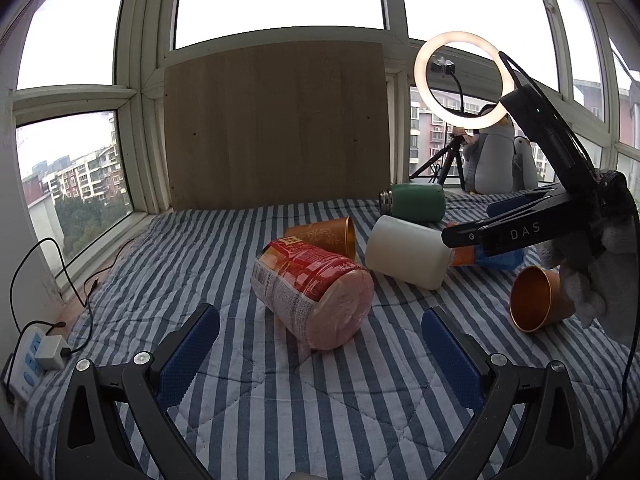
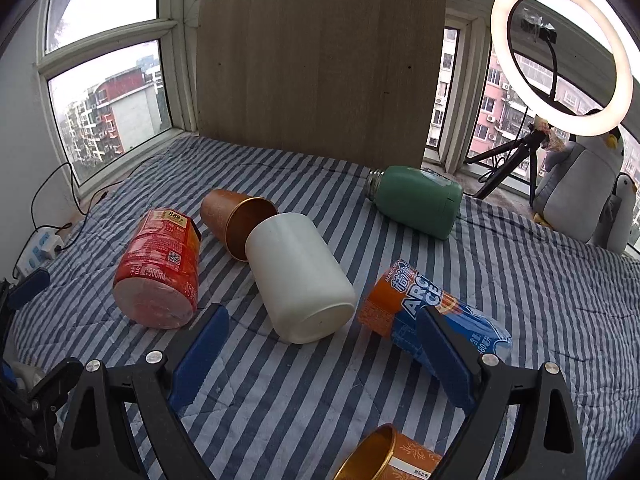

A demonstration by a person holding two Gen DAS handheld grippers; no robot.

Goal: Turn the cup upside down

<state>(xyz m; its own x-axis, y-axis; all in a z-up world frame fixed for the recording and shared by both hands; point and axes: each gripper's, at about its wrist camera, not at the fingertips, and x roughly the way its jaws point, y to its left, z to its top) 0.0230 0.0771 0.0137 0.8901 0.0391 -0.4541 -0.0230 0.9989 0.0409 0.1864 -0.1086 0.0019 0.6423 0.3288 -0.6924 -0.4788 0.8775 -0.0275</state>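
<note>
Several cups and bottles lie on their sides on a striped quilt (image 1: 280,420). A white cup (image 1: 406,251) (image 2: 298,276) lies mid-table, base toward the right wrist camera. An orange cup (image 1: 326,235) (image 2: 236,222) lies behind it. A second orange cup (image 1: 536,298) (image 2: 392,458) lies at the right. My left gripper (image 1: 320,350) is open, just short of a red-labelled bottle (image 1: 314,292) (image 2: 160,270). My right gripper (image 2: 322,354) (image 1: 464,226) is open, close in front of the white cup's base.
A green flask (image 1: 416,201) (image 2: 416,200) lies at the back. An orange-and-blue bottle (image 2: 432,314) lies by my right finger. A wooden board (image 1: 276,128) leans on the windows. A ring light (image 2: 560,56), plush penguins (image 2: 580,184) and a power strip (image 1: 32,360) stand at the edges.
</note>
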